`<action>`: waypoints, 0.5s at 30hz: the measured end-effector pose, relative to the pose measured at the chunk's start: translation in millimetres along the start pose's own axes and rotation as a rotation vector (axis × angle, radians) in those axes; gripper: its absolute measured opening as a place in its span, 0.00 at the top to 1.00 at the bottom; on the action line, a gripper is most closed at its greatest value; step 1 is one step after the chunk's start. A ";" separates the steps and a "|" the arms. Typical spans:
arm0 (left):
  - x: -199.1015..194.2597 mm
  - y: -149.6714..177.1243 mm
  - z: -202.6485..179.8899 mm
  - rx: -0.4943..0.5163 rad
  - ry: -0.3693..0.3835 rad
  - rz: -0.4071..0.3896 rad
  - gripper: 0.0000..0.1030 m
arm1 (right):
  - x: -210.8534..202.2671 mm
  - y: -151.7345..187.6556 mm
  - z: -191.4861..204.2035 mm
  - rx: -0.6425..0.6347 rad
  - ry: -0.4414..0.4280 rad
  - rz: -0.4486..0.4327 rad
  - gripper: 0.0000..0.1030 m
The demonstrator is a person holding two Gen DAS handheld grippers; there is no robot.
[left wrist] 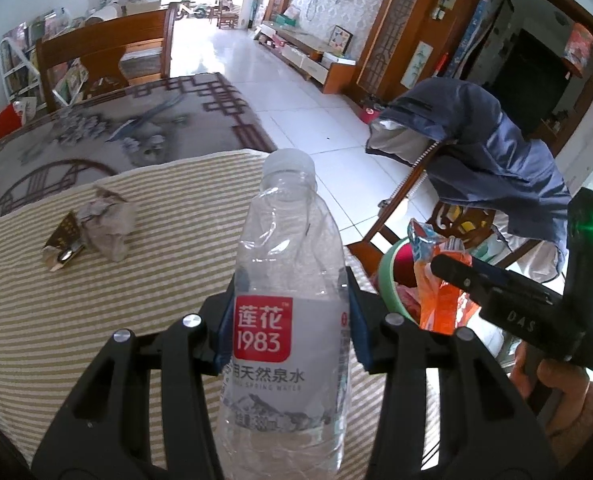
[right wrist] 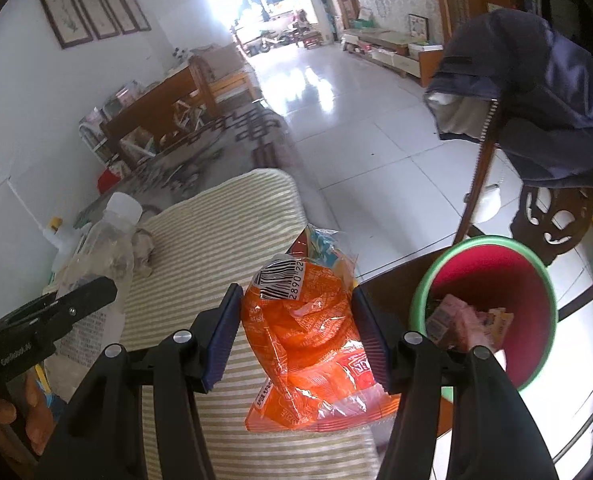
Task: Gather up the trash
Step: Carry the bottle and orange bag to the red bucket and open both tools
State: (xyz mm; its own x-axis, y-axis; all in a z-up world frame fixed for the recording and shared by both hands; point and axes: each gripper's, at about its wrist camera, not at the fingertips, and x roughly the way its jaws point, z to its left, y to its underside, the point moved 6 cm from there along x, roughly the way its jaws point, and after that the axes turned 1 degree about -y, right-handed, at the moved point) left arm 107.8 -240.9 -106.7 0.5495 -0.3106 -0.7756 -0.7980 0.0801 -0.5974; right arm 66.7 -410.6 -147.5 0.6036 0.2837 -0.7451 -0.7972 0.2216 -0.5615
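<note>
Bottle (left wrist: pixel 288 312) pinched in left hand-held gripper (left wrist: pixel 290 320); right hand-held gripper (right wrist: pixel 296 332) clamps orange wrapper (right wrist: pixel 308 344) (bin (right wrist: pixel 420 296) nr).

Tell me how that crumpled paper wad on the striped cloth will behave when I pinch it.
The paper wad looks loosely crumpled, so it will probably squash and weigh little. Its irregular folds suggest it won't roll. The small dark wrapper lying against it might shift along with it.

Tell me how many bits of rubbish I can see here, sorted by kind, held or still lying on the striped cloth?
Plastic bottles: 1, the clear water bottle in the left gripper
Snack wrappers: 1, the orange wrapper in the right gripper
Crumpled paper wads: 1
Small gold packets: 1
Total: 4
</note>
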 end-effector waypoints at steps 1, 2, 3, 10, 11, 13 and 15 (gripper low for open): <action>1.5 -0.6 -5.4 0.006 0.003 0.001 0.57 | -3.5 -1.0 -8.5 0.009 0.005 -0.006 0.47; 3.3 -1.2 -11.3 0.011 0.008 0.002 0.57 | -6.6 -1.5 -16.5 0.019 0.010 -0.011 0.47; 6.6 -1.8 -20.7 0.021 0.016 0.006 0.57 | -9.2 -2.1 -24.3 0.030 0.014 -0.015 0.47; 41.9 3.9 -84.0 0.099 0.121 0.082 0.57 | -30.5 -0.4 -97.2 0.154 0.073 -0.041 0.47; 47.7 4.9 -94.6 0.115 0.135 0.094 0.57 | -33.3 -0.1 -105.4 0.171 0.081 -0.045 0.47; 61.4 7.5 -120.6 0.160 0.166 0.118 0.57 | -40.5 1.8 -130.6 0.221 0.104 -0.053 0.47; 75.2 9.2 -146.6 0.207 0.199 0.141 0.57 | -45.6 2.3 -150.6 0.253 0.121 -0.056 0.47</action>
State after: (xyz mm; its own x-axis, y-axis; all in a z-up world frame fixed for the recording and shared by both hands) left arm 105.4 -402.3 -140.6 0.3616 -0.4603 -0.8108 -0.7843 0.3200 -0.5314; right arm 36.5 -563.5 -169.0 0.6299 0.1547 -0.7611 -0.7265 0.4639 -0.5070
